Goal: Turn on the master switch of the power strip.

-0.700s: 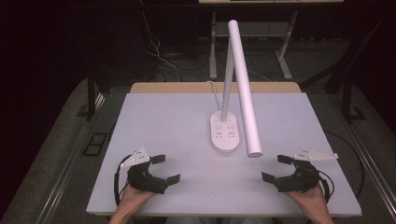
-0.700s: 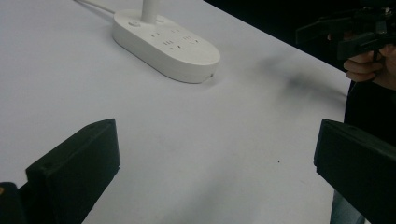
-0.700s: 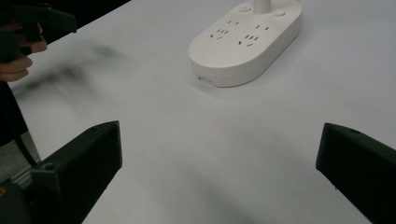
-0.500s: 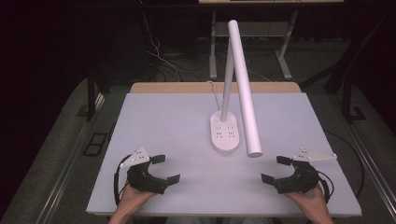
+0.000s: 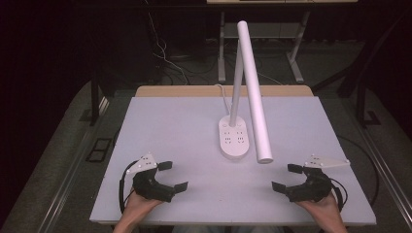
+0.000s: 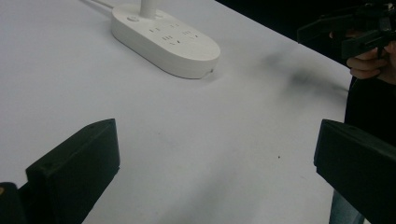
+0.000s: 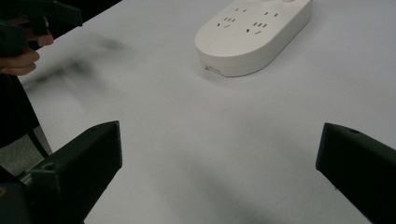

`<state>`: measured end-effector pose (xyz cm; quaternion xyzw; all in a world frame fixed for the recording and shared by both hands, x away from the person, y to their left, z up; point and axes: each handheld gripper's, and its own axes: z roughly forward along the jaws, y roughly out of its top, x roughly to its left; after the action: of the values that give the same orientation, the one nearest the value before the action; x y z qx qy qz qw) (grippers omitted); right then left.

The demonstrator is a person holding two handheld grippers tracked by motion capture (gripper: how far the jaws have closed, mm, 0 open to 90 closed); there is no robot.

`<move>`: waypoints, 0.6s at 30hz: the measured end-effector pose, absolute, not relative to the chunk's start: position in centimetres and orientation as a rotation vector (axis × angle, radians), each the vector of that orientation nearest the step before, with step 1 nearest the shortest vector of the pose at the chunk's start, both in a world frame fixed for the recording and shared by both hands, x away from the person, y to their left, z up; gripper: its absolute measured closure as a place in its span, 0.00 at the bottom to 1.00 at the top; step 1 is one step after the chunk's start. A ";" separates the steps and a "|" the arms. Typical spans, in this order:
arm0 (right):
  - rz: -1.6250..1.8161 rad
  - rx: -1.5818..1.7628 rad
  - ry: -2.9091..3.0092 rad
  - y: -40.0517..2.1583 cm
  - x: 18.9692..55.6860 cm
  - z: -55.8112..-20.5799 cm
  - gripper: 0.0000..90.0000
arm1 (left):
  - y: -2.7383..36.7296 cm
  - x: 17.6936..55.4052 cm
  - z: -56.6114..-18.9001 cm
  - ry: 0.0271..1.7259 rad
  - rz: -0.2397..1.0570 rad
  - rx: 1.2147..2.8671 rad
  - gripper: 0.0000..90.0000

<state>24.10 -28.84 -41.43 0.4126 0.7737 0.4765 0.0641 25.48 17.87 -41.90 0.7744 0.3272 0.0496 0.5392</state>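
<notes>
The left gripper sits near the table's front left corner with its jaws spread wide and nothing between them; in the left gripper view only bare white tabletop lies in the gap. The right gripper, near the front right corner, is likewise spread wide and holds nothing. Each is gripped by a hand coming over the front edge. Between them, toward the table's middle, stands a white desk lamp: its oval base carries sockets, and its long tube head slants down toward the front edge, its end hanging above the tabletop. A cord runs from the base toward the back edge.
</notes>
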 end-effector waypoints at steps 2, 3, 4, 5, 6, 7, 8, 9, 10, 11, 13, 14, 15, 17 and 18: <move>1.439 1.250 2.336 -28.8 24.1 -41.5 0.00 | 17.8 25.5 -41.8 0.775 0.120 1.848 0.00; 1.435 1.249 2.340 -28.8 24.1 -41.5 0.00 | 17.8 25.5 -41.8 0.775 0.122 1.849 0.00; 1.433 1.252 2.341 -28.8 24.1 -41.5 0.00 | 17.8 25.4 -41.8 0.778 0.124 1.850 0.00; 1.433 1.252 2.342 -28.8 24.1 -41.5 0.00 | 17.8 25.4 -41.8 0.782 0.122 1.849 0.00; 1.435 1.253 2.342 -28.8 24.1 -41.5 0.00 | 17.8 25.4 -41.8 0.783 0.118 1.848 0.00; 1.434 1.254 2.344 -28.8 24.0 -41.5 0.00 | 17.8 25.4 -41.7 0.783 0.115 1.847 0.00; 1.432 1.254 2.345 -28.8 24.0 -41.5 0.00 | 17.8 25.4 -41.7 0.785 0.116 1.852 0.00; 1.432 1.252 2.347 -28.8 24.0 -41.5 0.00 | 17.7 25.4 -41.6 0.786 0.114 1.854 0.00; 1.430 1.251 2.350 -28.8 24.0 -41.5 0.00 | 17.7 25.4 -41.6 0.784 0.112 1.857 0.00; 1.428 1.252 2.355 -28.8 24.0 -41.6 0.00 | 17.6 25.4 -41.5 0.783 0.111 1.859 0.00; 1.427 1.242 2.358 -28.7 24.0 -41.7 0.00 | 17.6 25.5 -41.3 0.774 0.106 1.865 0.00; 1.426 1.244 2.361 -28.7 24.0 -41.7 0.00 | 17.6 25.6 -41.2 0.772 0.098 1.865 0.00; 1.422 1.240 2.365 -28.6 23.9 -41.7 0.00 | 17.6 25.6 -41.1 0.770 0.087 1.860 0.00; 1.414 1.240 2.373 -28.5 23.9 -41.7 0.00 | 17.6 25.7 -40.8 0.767 0.077 1.858 0.00; 1.415 1.231 2.372 -28.5 23.9 -41.7 0.00 | 17.6 25.8 -40.7 0.768 0.077 1.857 0.00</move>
<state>23.93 -28.51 -41.67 0.4066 0.7830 0.4671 0.0589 25.77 17.61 -40.72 0.7799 0.3224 0.0325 0.5355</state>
